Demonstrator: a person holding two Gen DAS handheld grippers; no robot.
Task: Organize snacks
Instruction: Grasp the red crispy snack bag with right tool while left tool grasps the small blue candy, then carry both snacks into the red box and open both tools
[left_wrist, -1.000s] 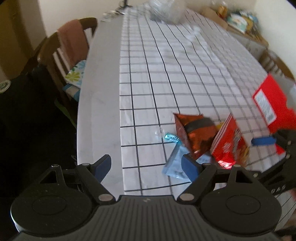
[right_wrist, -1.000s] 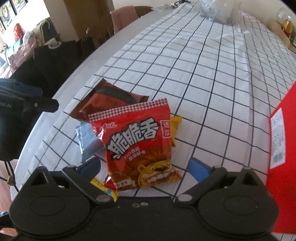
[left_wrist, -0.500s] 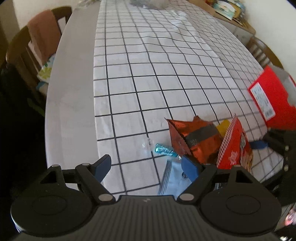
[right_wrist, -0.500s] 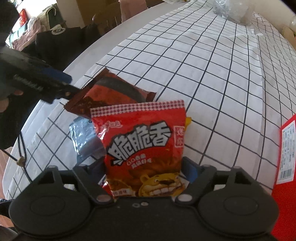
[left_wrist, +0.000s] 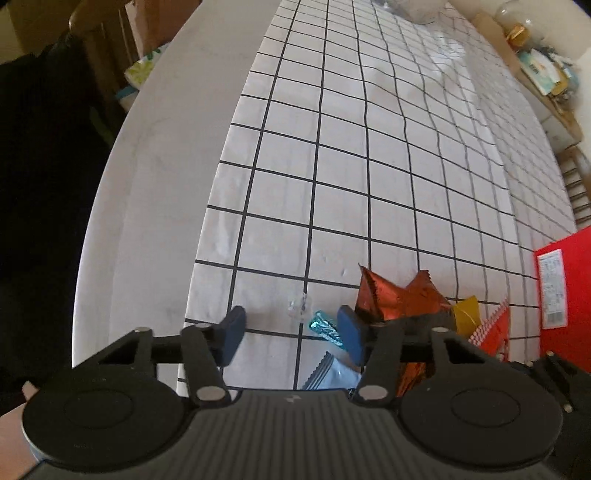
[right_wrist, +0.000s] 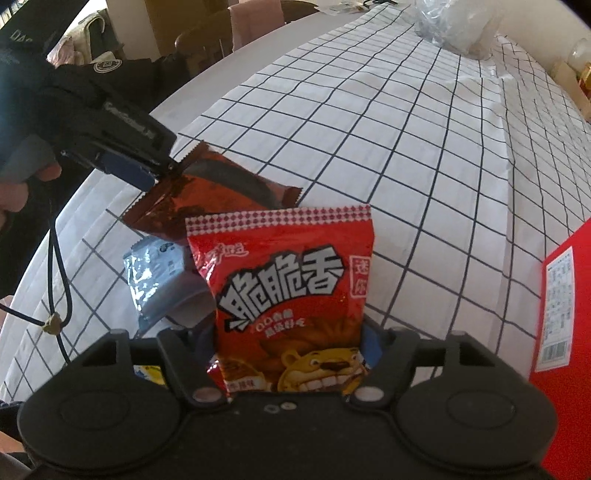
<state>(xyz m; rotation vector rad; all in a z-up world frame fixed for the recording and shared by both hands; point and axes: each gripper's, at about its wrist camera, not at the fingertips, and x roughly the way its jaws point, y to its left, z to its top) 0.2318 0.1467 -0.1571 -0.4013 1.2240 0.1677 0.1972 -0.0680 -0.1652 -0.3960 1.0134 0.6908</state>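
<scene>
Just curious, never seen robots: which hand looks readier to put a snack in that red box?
Right. The right gripper clamps the red lion bag, with the red box beside it; the left gripper is open.

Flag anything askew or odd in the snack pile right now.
The dark red foil packet is tilted up off the checked tablecloth, one corner touching the left gripper, crumpled over a silver-blue pouch. The right gripper holds the red lion bag upright. Nothing is spilled or torn.
</scene>
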